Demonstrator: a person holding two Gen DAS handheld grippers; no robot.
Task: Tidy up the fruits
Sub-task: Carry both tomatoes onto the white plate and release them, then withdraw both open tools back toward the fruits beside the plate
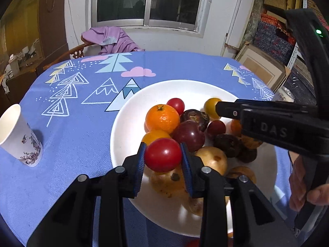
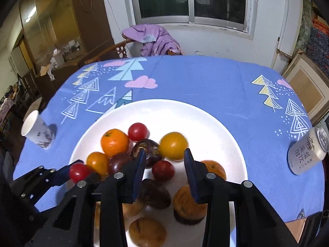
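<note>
Gripping red tomato (image 1: pixel 163 154) w/ left tongs (image 1: pixel 163 158); right tongs (image 2: pixel 163 170) empty.

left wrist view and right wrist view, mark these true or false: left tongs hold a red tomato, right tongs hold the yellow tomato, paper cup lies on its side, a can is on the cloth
1. The left tongs hold a red tomato. True.
2. The right tongs hold the yellow tomato. False: nothing sits between them; it lies on the white plate.
3. The paper cup lies on its side. False: it stands upright.
4. A can is on the blue tablecloth. True.
</note>
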